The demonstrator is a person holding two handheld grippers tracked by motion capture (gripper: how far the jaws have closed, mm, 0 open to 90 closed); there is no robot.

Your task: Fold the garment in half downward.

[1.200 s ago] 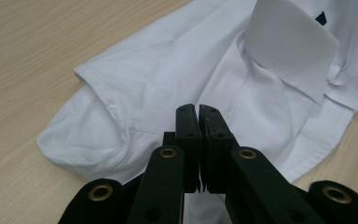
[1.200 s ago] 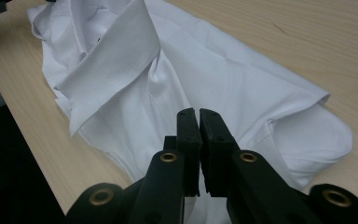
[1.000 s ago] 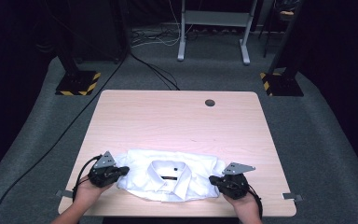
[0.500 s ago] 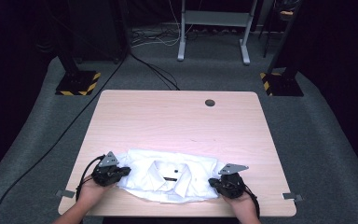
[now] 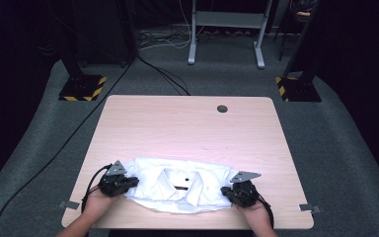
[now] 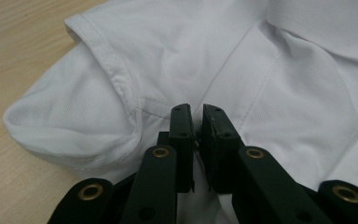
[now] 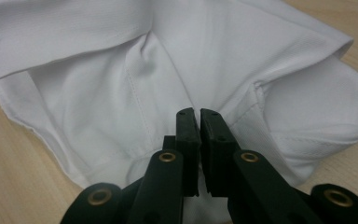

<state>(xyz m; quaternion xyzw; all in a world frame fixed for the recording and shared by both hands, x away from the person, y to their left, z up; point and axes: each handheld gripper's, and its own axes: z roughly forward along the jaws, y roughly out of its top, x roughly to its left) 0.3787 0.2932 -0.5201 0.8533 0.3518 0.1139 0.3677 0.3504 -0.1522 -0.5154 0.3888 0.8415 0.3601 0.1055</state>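
Left gripper (image 6: 197, 122), right gripper (image 7: 199, 126) pinch white shirt (image 5: 180, 183).

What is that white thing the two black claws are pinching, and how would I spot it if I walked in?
Look at the pale wooden table in the middle of the dark carpeted room, then at its near edge. There lies a folded white shirt, collar up with a small dark button, held at its ends by the left gripper and right gripper. It is the one white, soft cloth there.
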